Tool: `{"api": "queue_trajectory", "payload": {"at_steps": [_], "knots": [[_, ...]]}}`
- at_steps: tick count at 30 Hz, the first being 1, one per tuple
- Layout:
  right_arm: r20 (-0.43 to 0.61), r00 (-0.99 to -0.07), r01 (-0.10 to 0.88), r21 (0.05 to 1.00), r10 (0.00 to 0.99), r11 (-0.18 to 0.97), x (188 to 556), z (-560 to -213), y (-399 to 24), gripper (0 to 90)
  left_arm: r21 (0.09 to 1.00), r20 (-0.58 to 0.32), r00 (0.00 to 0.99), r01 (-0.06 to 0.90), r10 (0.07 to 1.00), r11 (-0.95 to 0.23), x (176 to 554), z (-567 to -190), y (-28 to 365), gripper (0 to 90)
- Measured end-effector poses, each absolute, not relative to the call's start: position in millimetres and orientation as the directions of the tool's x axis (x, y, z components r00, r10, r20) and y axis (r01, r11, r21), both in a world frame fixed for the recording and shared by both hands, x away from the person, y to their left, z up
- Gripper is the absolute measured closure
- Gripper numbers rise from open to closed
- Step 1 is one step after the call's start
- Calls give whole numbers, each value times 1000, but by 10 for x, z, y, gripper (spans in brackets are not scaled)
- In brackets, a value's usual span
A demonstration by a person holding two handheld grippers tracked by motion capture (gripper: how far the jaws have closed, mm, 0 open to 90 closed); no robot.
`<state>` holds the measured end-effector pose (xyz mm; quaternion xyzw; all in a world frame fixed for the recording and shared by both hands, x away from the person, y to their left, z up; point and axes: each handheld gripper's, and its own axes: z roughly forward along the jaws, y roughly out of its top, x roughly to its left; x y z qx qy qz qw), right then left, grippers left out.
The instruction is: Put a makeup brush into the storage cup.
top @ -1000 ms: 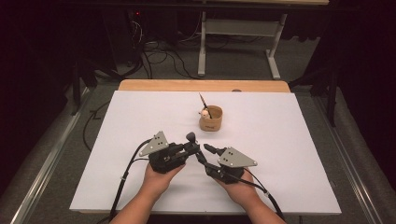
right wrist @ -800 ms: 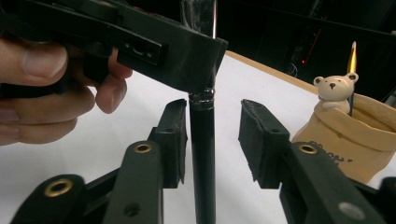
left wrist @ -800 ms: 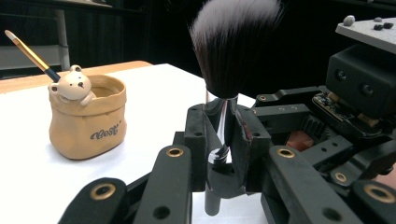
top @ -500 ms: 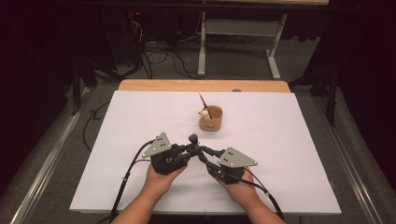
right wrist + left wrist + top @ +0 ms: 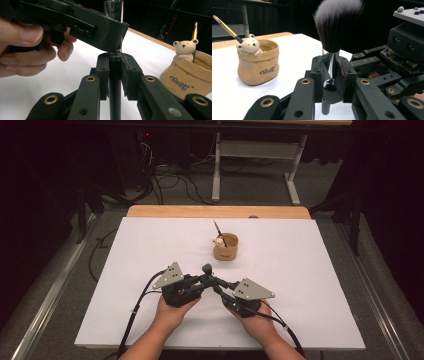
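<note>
White table point(image 5: 310, 285) is filling the scene, and the tan bear pot point(image 5: 226, 247) is standing beyond my hands, toward the far edge. Between it and me I am holding the makeup brush point(image 5: 332, 47) upright, bristles up. My left gripper point(image 5: 331, 75) is clenching its shiny ferrule, and my right gripper point(image 5: 115, 75) has just been closing on the black handle below. Both are equally near.
</note>
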<state>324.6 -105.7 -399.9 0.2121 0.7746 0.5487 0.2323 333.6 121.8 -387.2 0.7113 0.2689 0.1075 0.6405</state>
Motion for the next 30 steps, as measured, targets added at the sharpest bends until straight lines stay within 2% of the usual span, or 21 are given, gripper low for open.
{"api": "queue_trajectory", "payload": {"at_steps": [11, 14, 21, 30], "knots": [[-148, -801, 55, 947, 580, 318, 3234, -3996, -1047, 812, 970, -185, 828, 239, 529, -35, 3326, -3862, 1209, 765], [-145, -800, 59, 947, 582, 317, 3240, -3992, -1055, 812, 970, -194, 824, 243, 533, -23, 3333, -3846, 1236, 704], [-125, -780, 80, 952, 613, 296, 3277, -3977, -1124, 812, 970, -200, 812, 241, 548, -3, 3340, -3816, 1335, 626], [-102, -756, 98, 959, 646, 266, 3322, -3937, -1254, 812, 964, -188, 783, 262, 593, -41, 3378, -3894, 1432, 522]]}}
